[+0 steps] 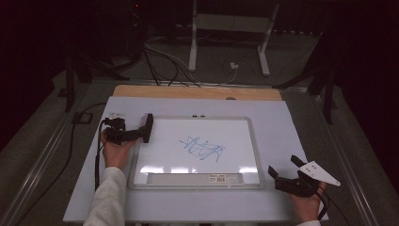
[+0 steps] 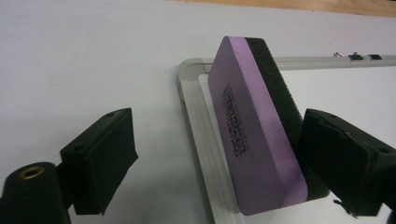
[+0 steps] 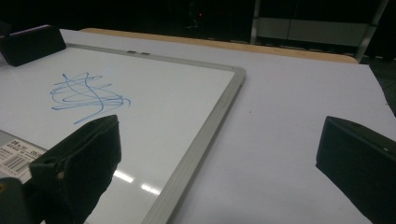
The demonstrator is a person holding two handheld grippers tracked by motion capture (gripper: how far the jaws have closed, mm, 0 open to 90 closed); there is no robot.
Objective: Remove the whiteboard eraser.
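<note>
While the eraser [image 2: 254, 135] stands on edge at the near-left corner of the whiteboard [image 1: 249, 141], the left gripper [image 2: 219, 158] straddles it — one jaw lies against the black felt side, the other stands well clear of the purple foam face, so the jaws are wide and nothing is pinched yet. The block looks light and slightly squashy: a rounded purple foam slab with printed lettering, backed by coarse dark felt. It should be taken across those two broad faces, near the middle, with gentle pressure — foam gives and could twist out if caught by a corner. The whiteboard is glossy and stiff, framed in ribbed silver metal, with a blue scribble [image 1: 203, 149] at its centre. The right gripper [image 1: 288, 172] rests off the whiteboard's right edge, jaws spread and empty.
</note>
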